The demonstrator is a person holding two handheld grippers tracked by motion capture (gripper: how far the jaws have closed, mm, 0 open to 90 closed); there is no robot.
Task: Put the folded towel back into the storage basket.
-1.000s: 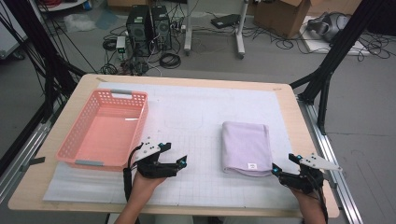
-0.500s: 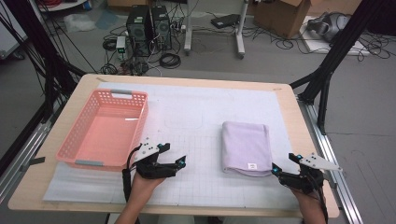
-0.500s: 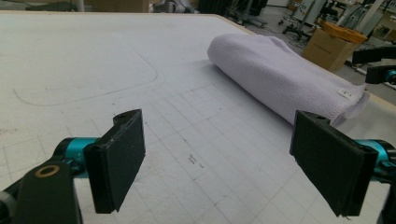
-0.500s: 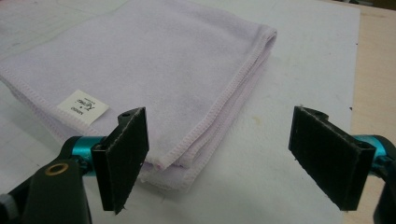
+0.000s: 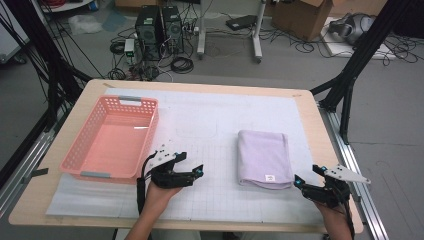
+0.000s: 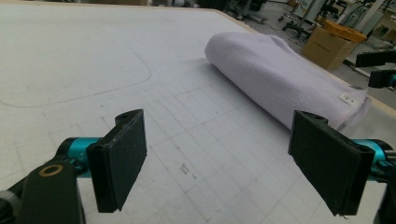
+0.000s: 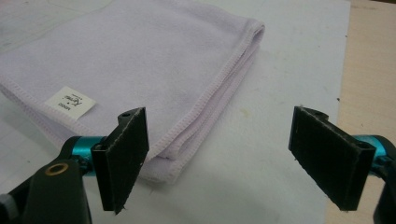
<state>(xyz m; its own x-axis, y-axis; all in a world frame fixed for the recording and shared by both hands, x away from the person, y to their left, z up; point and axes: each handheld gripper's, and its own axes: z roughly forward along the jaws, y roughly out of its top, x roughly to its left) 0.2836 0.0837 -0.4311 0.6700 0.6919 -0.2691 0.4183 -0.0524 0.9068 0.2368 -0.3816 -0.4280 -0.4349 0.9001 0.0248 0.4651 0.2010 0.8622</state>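
Bare desk (image 5: pixel 200 125) lies open between the basket (image 5: pixel 112 142) at 9 o'clock and the folded towel (image 5: pixel 264 159) at 3 o'clock; both block low passes.

Both grippers (image 5: pixel 199 171) (image 5: pixel 298 181) are black; teal joints; flat rectangular pads (image 6: pixel 122 156).

Wooden table (image 5: pixel 327 145) with a white gridded mat (image 5: pixel 210 150) covering most of its top, bare wood showing along every edge. On the mat lie a pink perforated basket (image 5: pixel 112 140) at the left and a folded lilac towel (image 5: pixel 263 157) right of centre, well apart, its label toward the near edge.
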